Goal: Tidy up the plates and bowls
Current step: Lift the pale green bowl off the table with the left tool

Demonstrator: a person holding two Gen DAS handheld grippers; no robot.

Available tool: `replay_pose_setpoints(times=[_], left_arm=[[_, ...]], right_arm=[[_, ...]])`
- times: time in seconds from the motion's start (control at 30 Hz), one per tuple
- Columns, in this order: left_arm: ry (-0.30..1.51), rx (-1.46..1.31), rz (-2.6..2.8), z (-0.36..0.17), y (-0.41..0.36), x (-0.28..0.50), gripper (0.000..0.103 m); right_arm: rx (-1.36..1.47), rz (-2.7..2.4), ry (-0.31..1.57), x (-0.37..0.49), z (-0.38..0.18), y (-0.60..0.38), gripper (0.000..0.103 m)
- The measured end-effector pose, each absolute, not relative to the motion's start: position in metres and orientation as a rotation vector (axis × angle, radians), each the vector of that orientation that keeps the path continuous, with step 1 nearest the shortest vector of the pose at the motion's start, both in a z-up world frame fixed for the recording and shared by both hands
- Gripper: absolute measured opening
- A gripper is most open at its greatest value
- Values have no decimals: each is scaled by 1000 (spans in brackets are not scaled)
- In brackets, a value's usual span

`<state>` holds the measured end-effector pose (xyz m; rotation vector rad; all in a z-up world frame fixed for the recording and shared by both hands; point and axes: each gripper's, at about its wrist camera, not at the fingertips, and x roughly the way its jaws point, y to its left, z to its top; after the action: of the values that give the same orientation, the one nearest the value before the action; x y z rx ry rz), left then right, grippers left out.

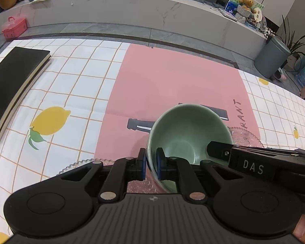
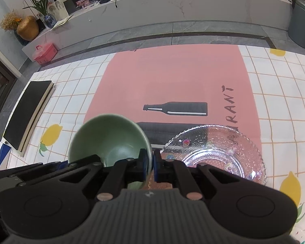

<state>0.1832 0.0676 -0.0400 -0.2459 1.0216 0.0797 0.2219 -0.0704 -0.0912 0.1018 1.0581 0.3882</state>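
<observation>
Our left gripper (image 1: 150, 163) is clamped on the near-left rim of the one green bowl (image 1: 190, 134), one blue pad outside the wall and one inside; our right gripper (image 2: 149, 165) is pinched shut on the opposite rim of the same bowl (image 2: 109, 138). Held between the two, the bowl tilts above the near middle of the pink placemat (image 2: 172, 77). We count two clear glass plates: one (image 2: 215, 152) on the mat's near right corner, just beside the bowl, and a second (image 1: 79, 163) of which only a scalloped edge shows behind the left gripper. The right gripper's body carries the letters "DAS" in the left view. On the mat we read "RANT", the start of the word covered by the plate, beside a printed black bottle. The mat lies on a lemon-print tablecloth (image 1: 75, 77), and one black book (image 1: 14, 81) sits near its far left corner.
</observation>
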Motion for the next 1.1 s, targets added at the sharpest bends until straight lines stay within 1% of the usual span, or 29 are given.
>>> replay_pose_setpoints(times=[0.33,0.6,0.8,1.1], left_arm=[[1000,-212,87,-19,57,177,9],[968,-215,78,11,46,164,9],[923,-219,67,48,39,151,9],[823,-203,49,117,21,120,10]], right_arm=[[108,386,1021,208,-68,-78,4],[113,376,975,189,-33,-93,4],[110,372,920,169,10,-103,4],[105,360,810,123,92,-124,4]])
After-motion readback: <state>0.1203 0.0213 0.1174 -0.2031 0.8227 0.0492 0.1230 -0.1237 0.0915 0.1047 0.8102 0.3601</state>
